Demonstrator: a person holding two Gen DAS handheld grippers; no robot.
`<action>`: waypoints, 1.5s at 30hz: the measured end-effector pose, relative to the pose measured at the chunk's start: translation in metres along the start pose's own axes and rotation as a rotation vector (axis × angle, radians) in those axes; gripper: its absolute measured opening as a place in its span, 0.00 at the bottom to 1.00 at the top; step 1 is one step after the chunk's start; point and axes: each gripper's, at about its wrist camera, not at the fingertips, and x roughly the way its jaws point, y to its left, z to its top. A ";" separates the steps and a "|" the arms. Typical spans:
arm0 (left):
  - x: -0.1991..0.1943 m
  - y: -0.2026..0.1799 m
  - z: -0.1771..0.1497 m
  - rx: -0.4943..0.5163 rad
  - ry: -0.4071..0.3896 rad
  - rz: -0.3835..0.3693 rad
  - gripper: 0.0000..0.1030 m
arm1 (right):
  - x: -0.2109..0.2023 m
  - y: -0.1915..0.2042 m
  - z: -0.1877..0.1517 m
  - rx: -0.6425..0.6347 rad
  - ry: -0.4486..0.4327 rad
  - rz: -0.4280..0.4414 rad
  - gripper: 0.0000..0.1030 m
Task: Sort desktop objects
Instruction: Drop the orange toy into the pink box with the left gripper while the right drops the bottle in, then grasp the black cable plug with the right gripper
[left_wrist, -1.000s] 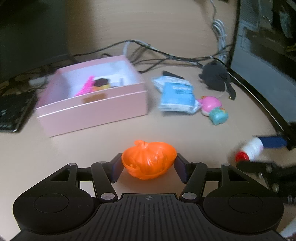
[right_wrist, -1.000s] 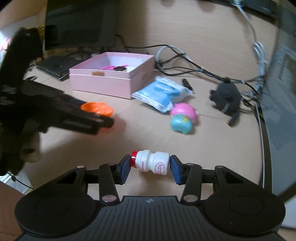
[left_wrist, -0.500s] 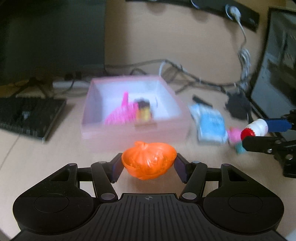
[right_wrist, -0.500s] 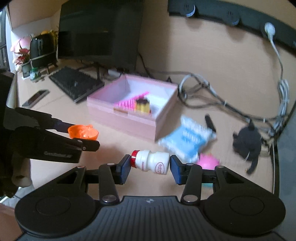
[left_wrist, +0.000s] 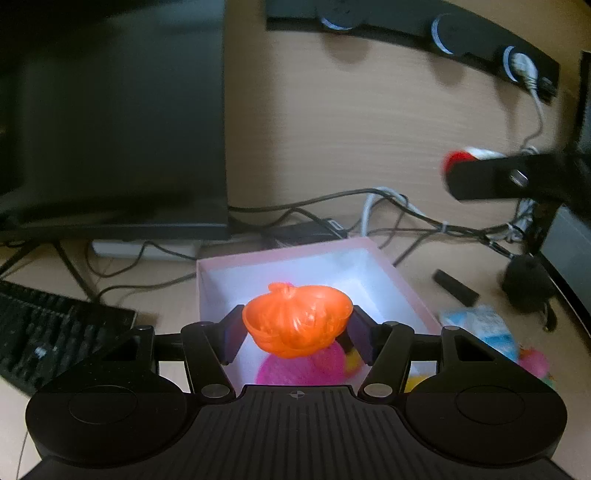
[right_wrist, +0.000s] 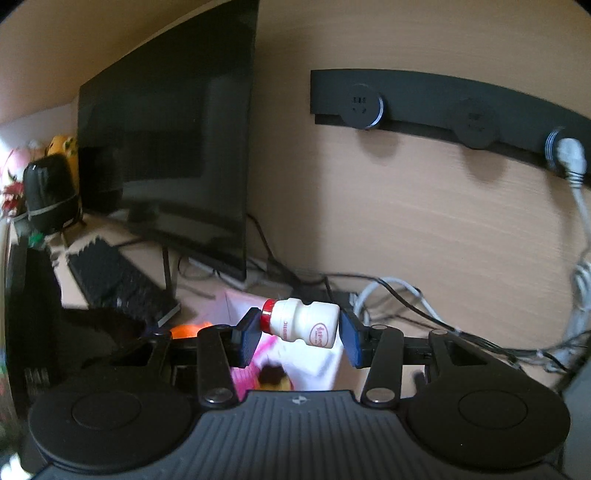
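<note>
While the left gripper (left_wrist: 295, 334) hangs above the open pink box (left_wrist: 402, 280), its jaws have just been opening around the orange pumpkin-shaped toy (left_wrist: 297, 319). The toy sits between the pads, which appear just apart from it, so it looks released rather than clasped. My guess is it could drop at a tilt and bounce on the pink comb-like item (left_wrist: 306, 365) below, or clip the box's near wall and land on the desk (left_wrist: 159, 295).

The right gripper (right_wrist: 297, 334) is clenched on a small white drink bottle with a red cap (right_wrist: 301, 323), held sideways over the same box. With both grippers crowded above one opening, they could knock together.

Inside the box lie the pink item and something yellow and dark (right_wrist: 275, 380); its far corner is bare. Beyond the box's right edge, a blue packet (left_wrist: 480, 326) lies on the desk.
</note>
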 end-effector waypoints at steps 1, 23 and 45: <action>0.008 0.006 0.002 -0.001 0.015 -0.008 0.74 | 0.012 0.001 0.006 0.019 0.004 0.009 0.44; -0.031 -0.064 -0.086 -0.014 0.224 -0.025 0.95 | 0.024 -0.020 -0.086 0.015 0.240 -0.168 0.77; -0.076 -0.103 -0.137 -0.016 0.216 0.075 0.98 | -0.015 -0.078 -0.158 0.028 0.080 -0.188 0.69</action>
